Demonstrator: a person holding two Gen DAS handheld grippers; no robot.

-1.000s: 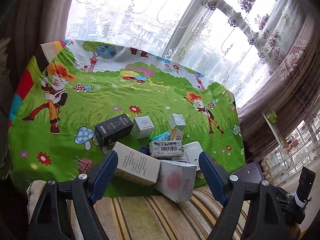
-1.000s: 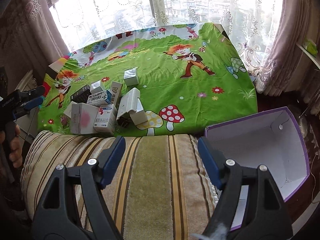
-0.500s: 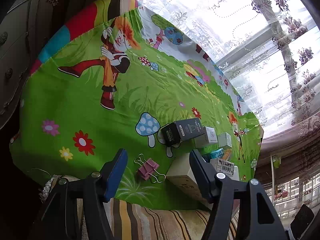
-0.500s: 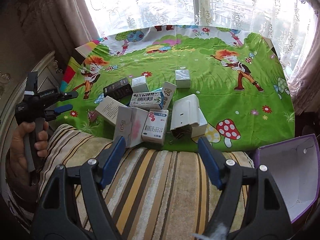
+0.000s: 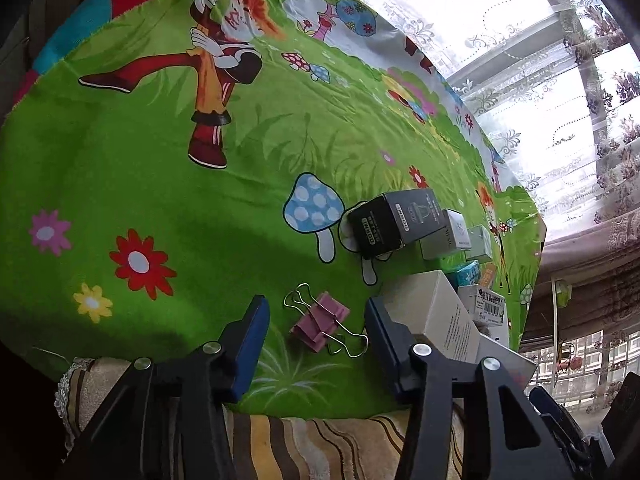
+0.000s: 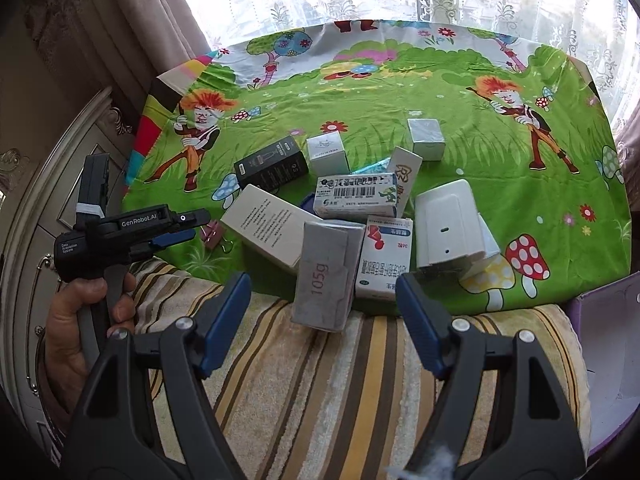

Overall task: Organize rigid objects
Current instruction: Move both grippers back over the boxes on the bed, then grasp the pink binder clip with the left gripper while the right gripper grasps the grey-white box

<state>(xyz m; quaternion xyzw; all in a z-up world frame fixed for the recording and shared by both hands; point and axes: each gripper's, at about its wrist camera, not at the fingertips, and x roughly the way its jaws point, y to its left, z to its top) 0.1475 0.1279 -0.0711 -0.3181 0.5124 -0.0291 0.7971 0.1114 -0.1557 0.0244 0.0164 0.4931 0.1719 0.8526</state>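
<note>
While the boxes lie jumbled near the front edge of the cartoon-print cloth [image 6: 460,92], the pink binder clip [image 5: 320,322] sits alone to the left of that heap, just beside the long white box [image 5: 434,312]. Probably it is the easiest loose piece to take first. Around it stands the left gripper [image 5: 316,344], jaws having just been narrowing, the clip between them but not yet pinched. Right of the clip, over the striped cushion [image 6: 312,380], the right gripper [image 6: 324,320] hangs released and empty, fronting the grey 105g box [image 6: 322,280].
</note>
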